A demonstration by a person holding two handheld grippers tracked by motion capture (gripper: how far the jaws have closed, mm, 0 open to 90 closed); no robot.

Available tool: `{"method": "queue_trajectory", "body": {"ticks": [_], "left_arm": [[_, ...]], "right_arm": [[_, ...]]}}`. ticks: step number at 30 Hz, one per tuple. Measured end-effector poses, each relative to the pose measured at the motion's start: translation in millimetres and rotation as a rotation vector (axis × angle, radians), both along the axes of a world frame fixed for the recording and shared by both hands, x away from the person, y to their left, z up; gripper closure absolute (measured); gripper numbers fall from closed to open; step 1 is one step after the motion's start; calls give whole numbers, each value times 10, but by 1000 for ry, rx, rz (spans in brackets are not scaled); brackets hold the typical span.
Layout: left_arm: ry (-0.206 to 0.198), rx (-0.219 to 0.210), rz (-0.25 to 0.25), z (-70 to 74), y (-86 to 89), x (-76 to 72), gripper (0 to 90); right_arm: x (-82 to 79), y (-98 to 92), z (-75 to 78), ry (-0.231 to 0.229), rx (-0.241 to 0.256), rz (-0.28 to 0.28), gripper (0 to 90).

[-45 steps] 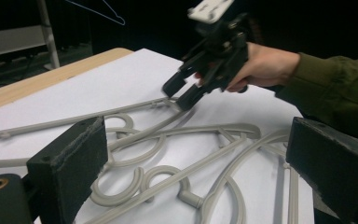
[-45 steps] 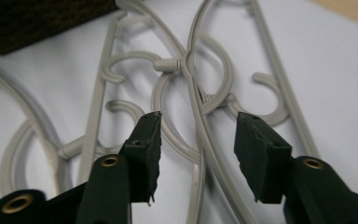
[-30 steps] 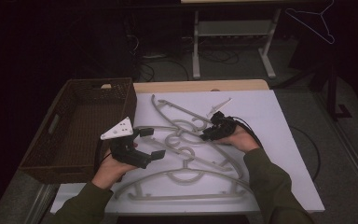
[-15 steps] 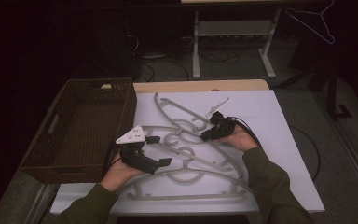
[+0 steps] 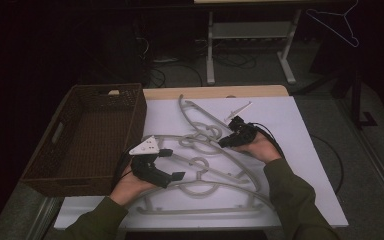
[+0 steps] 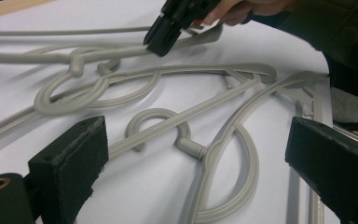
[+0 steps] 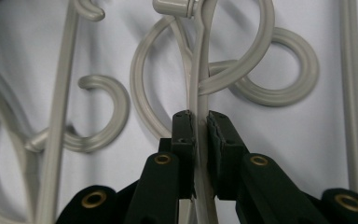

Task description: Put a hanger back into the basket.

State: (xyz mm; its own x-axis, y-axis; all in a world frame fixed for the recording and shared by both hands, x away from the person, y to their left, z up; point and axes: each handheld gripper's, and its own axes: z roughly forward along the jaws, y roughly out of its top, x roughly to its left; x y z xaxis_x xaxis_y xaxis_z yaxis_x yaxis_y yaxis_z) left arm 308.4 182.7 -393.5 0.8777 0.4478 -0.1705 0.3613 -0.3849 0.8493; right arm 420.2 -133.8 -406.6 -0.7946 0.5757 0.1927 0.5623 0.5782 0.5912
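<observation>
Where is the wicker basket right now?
In the high view the wicker basket sits on the table's left side, beside the grey hangers, just beyond the left gripper.

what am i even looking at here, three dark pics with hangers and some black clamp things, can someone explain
A person sits at a table covered in white and holds a hand tool in each hand; each tool ends in two black jaws, a pair of tongs. The high view looks down from above the person. The other two pictures come from small cameras riding on the tongs, looking along their jaws.

On the table lie several grey plastic hangers, tangled together, with a brown woven basket at the left.

The right tongs are closed on the thin arm of one hanger, as the right gripper view shows close up. The left tongs are wide open near the hangers, gripping nothing; their two padded jaws frame the left gripper view.
</observation>
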Motion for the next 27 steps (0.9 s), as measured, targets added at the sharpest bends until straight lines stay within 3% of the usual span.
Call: {"method": "queue_trajectory", "body": {"ticks": [8, 11, 14, 16, 21, 27], "left_arm": [[0, 4, 11, -2, 20, 1, 54], [1, 7, 12, -2, 15, -1, 54], [0, 0, 13, 0, 10, -6, 54], [-1, -2, 12, 5, 11, -8, 54], [-2, -5, 14, 11, 18, -5, 53], [-5, -4, 14, 17, 16, -7, 54]], "right_arm": [[-257, -93, 145, 9, -10, -77, 818], [-499, -3, 147, 11, -33, -97, 819], [-607, 67, 146, 15, -44, -120, 820], [-719, 172, 133, 15, -51, -110, 818], [-786, 311, 132, 24, -50, -118, 817], [-859, 611, 109, 26, -42, -53, 809]]}}
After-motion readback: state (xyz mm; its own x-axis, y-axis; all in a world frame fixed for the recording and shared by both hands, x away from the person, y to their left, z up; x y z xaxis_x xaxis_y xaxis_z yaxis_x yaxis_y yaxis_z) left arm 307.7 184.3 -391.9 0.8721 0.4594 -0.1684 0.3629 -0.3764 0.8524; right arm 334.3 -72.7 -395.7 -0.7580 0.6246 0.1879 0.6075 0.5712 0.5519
